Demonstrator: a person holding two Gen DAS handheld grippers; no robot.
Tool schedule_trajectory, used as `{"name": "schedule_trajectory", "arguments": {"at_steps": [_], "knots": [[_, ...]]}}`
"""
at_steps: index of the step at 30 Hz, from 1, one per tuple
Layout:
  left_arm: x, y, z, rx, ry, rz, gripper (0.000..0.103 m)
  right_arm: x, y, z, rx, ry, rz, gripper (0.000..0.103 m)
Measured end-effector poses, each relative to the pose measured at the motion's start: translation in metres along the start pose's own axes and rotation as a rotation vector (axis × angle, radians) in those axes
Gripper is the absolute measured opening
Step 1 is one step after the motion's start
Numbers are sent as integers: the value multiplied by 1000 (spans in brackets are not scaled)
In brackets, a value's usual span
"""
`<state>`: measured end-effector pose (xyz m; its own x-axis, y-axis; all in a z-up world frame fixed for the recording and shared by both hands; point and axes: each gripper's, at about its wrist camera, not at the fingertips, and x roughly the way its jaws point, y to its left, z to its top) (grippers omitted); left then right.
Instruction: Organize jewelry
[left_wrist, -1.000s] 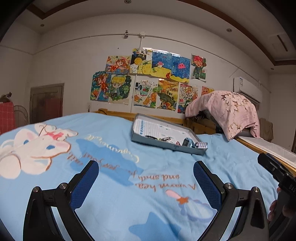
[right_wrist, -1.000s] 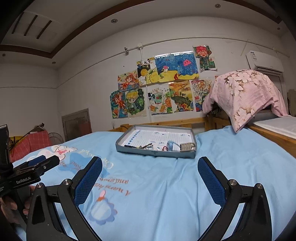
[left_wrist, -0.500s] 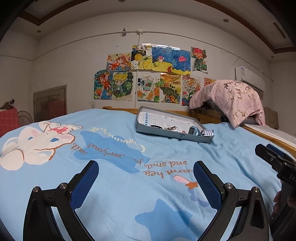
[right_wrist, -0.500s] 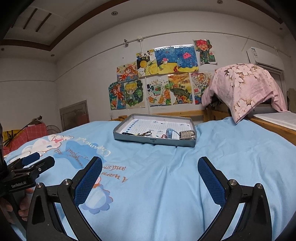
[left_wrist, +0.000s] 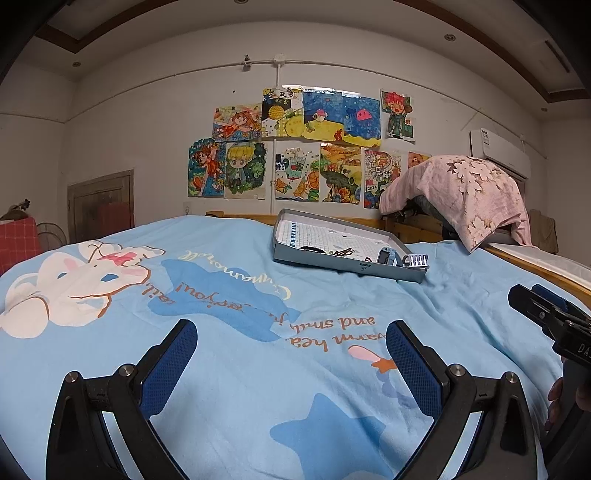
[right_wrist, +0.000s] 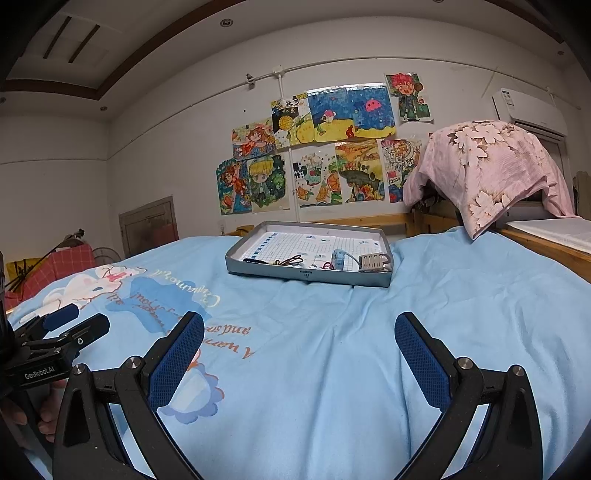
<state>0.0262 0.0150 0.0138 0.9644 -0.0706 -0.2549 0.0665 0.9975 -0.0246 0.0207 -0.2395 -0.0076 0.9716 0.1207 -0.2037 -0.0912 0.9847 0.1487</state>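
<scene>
Since the grey tray (right_wrist: 308, 273) with the jewelry sits dead ahead of the wide-open right gripper (right_wrist: 299, 354) and off to the right of the equally wide left gripper (left_wrist: 291, 354), right looks the better lined up.

A bed covered in a light blue cartoon-printed sheet (right_wrist: 461, 317) carries a shallow grey rectangular tray (right_wrist: 306, 274) lined with gridded paper, lying flat toward its far end, near the wooden headboard (right_wrist: 354, 220).
</scene>
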Motion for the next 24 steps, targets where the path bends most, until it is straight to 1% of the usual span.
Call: {"name": "schedule_trajectory", "arguments": {"at_steps": [24], "knots": [[0, 0, 0, -2, 2, 0, 103, -1, 4, -3, 0, 12, 0, 102]]}}
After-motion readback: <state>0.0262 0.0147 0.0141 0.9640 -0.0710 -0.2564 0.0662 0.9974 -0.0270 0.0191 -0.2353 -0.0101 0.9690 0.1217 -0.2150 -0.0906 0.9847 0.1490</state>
